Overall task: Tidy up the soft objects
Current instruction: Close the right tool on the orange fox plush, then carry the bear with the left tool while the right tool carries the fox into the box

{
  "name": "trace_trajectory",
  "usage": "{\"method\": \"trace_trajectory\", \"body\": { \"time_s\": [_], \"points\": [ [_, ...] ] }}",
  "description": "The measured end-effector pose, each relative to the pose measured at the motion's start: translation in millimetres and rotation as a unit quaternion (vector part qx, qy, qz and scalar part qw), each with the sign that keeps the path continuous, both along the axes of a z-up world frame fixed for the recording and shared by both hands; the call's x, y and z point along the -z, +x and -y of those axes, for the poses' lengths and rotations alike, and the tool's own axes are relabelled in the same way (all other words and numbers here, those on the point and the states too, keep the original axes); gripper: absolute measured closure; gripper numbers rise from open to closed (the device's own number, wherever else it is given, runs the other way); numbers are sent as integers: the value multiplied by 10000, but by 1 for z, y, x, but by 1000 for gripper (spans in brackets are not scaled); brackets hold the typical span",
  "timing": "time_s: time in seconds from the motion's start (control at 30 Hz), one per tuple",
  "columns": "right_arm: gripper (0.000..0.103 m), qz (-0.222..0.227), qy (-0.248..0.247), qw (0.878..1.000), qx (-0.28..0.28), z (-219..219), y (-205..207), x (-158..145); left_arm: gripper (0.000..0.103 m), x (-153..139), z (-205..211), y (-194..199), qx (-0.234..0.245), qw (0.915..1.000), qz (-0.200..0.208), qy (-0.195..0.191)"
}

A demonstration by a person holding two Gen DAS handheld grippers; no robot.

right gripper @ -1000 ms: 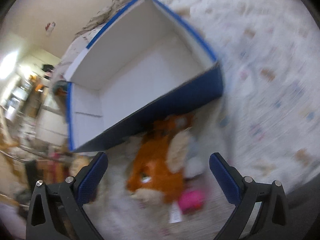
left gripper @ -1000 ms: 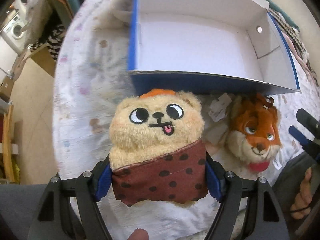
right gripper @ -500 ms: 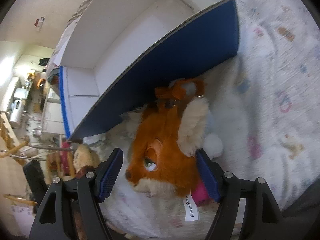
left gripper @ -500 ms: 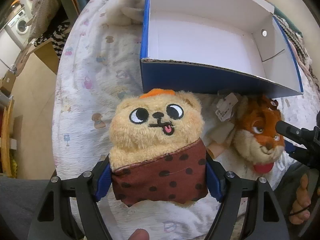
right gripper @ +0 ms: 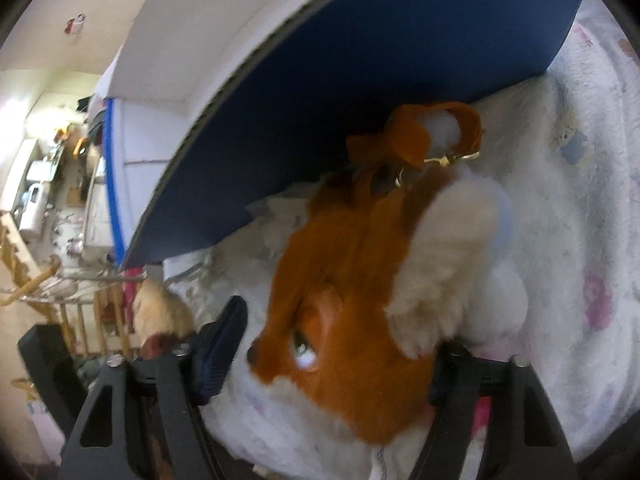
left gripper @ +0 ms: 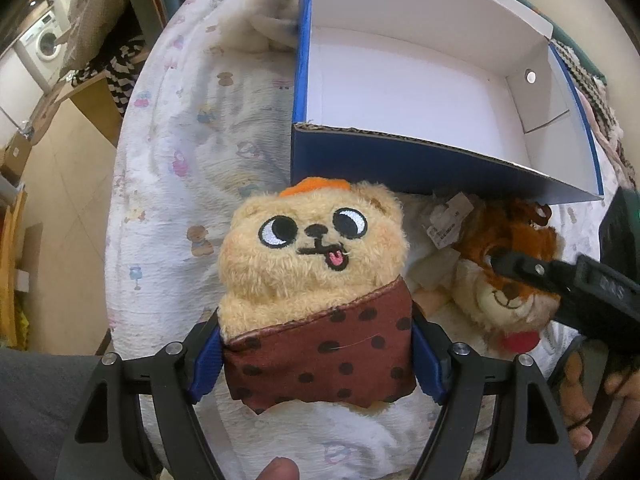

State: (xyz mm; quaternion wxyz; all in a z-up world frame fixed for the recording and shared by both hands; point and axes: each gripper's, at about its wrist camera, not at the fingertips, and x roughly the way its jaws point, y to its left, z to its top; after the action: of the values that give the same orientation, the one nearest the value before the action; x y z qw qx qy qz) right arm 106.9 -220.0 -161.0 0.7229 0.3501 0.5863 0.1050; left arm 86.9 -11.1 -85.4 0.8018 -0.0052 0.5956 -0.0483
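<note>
My left gripper (left gripper: 316, 360) is shut on a tan plush bear (left gripper: 316, 264) in a brown dotted wrap, held just in front of the blue cardboard box (left gripper: 400, 160) with a white, empty inside. An orange plush fox (left gripper: 508, 292) lies on the blanket by the box's near wall. My right gripper (right gripper: 332, 356) has its jaws on either side of the fox's head (right gripper: 344, 320), pads at its sides; I cannot tell if they squeeze it. The right gripper also shows in the left wrist view (left gripper: 568, 284). The bear shows small in the right wrist view (right gripper: 164, 312).
A white patterned blanket (left gripper: 192, 160) covers the bed. The bed's edge drops to a tiled floor (left gripper: 60, 184) at left. Clothes and a washing machine (left gripper: 44, 44) stand far left. A paper tag (left gripper: 448, 220) lies between the toys.
My right gripper has moved down onto the fox, and its jaws have narrowed around the head. My left gripper still holds the bear and has drifted slightly left relative to the box.
</note>
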Motion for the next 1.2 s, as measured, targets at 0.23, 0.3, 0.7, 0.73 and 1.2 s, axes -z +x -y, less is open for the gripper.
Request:
{"method": "trace_trajectory", "body": {
  "time_s": [0.23, 0.3, 0.7, 0.73, 1.2],
  "points": [
    [62, 334, -137, 9993, -1, -10, -3, -16, 27, 3, -4, 1, -99, 9999, -64, -67],
    [63, 397, -151, 9991, -40, -9, -7, -23, 27, 1, -3, 0, -67, 10000, -5, -53],
    [63, 881, 11, 9952, -426, 8, -33, -60, 27, 0, 7, -3, 23, 9992, 262, 314],
    [63, 932, 25, 9947, -444, 8, -35, -63, 27, -1, 6, -3, 7, 9990, 296, 345],
    [63, 1564, -97, 9865, -476, 22, -54, -123, 27, -44, -14, -21, -292, 9946, 980, 155]
  ]
}}
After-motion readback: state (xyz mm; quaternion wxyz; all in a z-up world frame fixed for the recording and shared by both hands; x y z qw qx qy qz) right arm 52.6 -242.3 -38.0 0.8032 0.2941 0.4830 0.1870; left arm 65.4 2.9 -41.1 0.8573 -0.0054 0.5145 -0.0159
